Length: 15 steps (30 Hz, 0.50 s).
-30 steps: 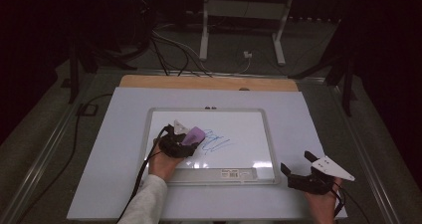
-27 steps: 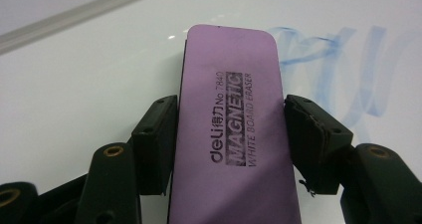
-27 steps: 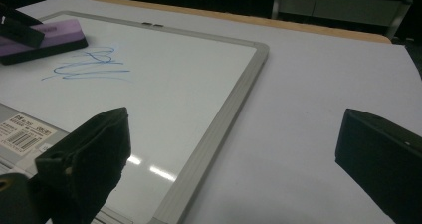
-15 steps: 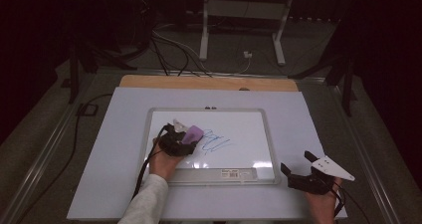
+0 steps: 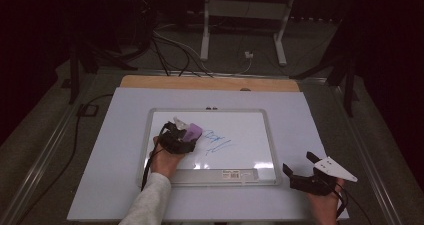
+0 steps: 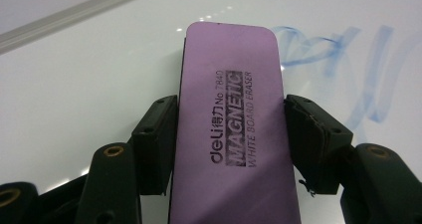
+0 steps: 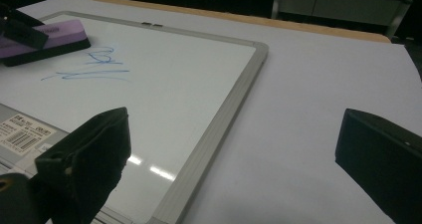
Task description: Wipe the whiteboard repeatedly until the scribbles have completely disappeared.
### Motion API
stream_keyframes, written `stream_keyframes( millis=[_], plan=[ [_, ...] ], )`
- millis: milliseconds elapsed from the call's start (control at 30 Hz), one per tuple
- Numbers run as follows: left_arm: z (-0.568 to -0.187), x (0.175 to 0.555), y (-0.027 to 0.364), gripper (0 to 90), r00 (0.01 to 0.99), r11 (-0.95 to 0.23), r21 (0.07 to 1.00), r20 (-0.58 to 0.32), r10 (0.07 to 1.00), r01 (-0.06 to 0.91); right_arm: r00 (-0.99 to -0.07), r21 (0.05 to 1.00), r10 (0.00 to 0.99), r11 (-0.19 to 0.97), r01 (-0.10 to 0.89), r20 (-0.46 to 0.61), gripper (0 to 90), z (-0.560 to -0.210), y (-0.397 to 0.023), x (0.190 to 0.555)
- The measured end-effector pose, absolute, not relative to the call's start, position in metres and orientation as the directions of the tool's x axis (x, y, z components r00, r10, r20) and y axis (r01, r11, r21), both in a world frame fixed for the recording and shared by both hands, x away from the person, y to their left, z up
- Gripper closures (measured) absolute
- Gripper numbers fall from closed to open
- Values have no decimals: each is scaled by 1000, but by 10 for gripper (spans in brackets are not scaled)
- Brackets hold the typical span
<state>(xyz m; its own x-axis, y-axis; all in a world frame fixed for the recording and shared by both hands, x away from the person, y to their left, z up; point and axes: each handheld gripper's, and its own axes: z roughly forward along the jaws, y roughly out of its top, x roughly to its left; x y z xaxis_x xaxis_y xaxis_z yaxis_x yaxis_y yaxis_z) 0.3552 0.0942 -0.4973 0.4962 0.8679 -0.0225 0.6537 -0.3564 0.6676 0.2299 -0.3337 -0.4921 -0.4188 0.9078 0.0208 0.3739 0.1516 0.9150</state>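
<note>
The purple eraser (image 6: 231,129) is lying flat on the whiteboard (image 5: 250,122), toward the board's nine o'clock side, and we are pinching it across its width with the left tongs (image 6: 229,134); in the left gripper view both black pads are pressing against its long edges. Blue marker scribbles (image 5: 216,141) are sitting just beside the eraser, at about its three o'clock in the high view, and from there we cannot quite tell whether the eraser's edge is touching the nearest stroke. The whiteboard is resting on a white sheet (image 5: 110,150) that is covering the bench (image 5: 150,81), and a barcode label (image 5: 239,173) is showing on the board's frame at six o'clock. We are holding the right tongs (image 5: 299,167) spread wide with nothing between them, above the sheet at roughly four o'clock from the board, well apart from the eraser. In the right gripper view the board's corner (image 7: 256,52) is lying between the two open jaws.
</note>
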Motion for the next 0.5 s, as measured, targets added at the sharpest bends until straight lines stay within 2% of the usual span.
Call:
stream_keyframes(
  millis=[100, 233, 333, 500],
  plan=[
    [-497, 353, 91, 419, 497, -366, 668, -8, 868, 648, -419, 915, 908, 152, 375, 21, 12, -492, -333, 230],
    [-496, 339, 77, 419, 562, -420, 665, 2, 827, 617, -422, 914, 906, 154, 375, 20, 12, -492, -333, 230],
    [-497, 323, 62, 419, 627, -454, 667, -26, 779, 591, -423, 914, 906, 155, 376, 21, 12, -492, -332, 230],
    [-496, 311, 47, 418, 671, -492, 671, -9, 742, 554, -425, 913, 905, 160, 376, 17, 12, -493, -331, 230]
  ],
)
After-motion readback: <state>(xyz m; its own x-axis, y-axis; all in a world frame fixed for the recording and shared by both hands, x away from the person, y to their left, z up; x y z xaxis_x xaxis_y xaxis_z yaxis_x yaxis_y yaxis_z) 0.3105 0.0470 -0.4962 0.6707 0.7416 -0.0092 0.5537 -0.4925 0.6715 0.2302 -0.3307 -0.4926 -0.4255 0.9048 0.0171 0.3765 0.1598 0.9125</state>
